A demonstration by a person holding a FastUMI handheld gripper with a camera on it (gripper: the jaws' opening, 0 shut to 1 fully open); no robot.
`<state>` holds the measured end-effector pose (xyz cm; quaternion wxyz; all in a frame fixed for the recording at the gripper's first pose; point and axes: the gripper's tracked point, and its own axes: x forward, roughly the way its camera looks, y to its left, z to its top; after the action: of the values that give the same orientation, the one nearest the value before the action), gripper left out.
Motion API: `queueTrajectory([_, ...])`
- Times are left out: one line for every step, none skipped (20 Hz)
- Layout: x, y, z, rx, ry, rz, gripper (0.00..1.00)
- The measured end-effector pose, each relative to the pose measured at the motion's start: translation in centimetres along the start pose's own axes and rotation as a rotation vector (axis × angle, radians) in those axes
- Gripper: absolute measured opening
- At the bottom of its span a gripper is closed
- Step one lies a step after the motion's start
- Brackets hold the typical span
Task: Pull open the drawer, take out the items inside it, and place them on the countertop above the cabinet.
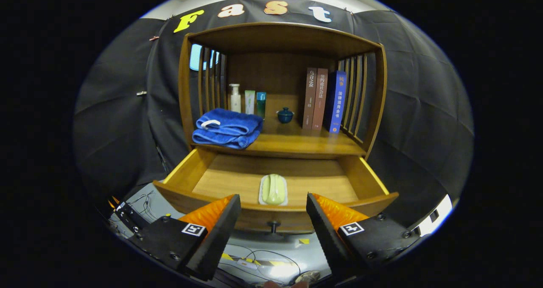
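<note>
The drawer (275,182) stands pulled open, with a pale green soap dish (273,189) lying inside. The tool (273,205) hangs open and empty before the drawer's front, its knob (273,226) between the fingers.

Beyond the spread fingers of the black-and-orange gripper (273,213), the wooden cabinet's countertop (297,144) carries a folded blue towel (227,128), three slim bottles (248,101), a small dark-blue lidded pot (285,115) and three upright books (324,100).
</note>
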<state>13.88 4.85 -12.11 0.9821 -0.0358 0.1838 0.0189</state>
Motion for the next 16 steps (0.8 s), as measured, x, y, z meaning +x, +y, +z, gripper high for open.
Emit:
queueTrajectory([1.1,-0.3,0.9,0.008,0.023,-0.004,0.99])
queueTrajectory([2.4,-0.1,1.2,0.018,0.065,0.001,0.99])
queueTrajectory([3.8,-0.1,1.2,0.029,0.114,0.007,0.99])
queueTrajectory([5.5,-0.1,1.0,0.034,0.170,0.012,1.00])
queueTrajectory([7.0,0.1,0.5,0.038,0.224,0.021,0.99])
queueTrajectory([8.7,0.4,0.2,0.040,0.266,0.031,1.00])
queueTrajectory([10.2,0.2,-0.3,0.033,0.302,0.023,1.00])
queueTrajectory([11.7,0.2,-1.0,0.029,0.342,0.029,1.00])
queueTrajectory([13.0,0.3,-1.8,0.023,0.381,0.026,1.00])
queueTrajectory([14.2,0.1,-2.9,0.019,0.430,0.020,1.00])
queueTrajectory([15.2,0.1,-3.9,0.023,0.473,0.022,1.00])
queueTrajectory([15.8,0.4,-4.9,0.035,0.521,0.032,1.00])
queueTrajectory([16.4,0.5,-5.6,0.049,0.548,0.037,1.00])
queueTrajectory([17.1,0.4,-6.3,0.049,0.566,0.029,1.00])
queueTrajectory([17.7,0.2,-6.7,0.046,0.577,0.027,1.00])
queueTrajectory([18.1,0.1,-7.0,0.048,0.586,0.024,1.00])
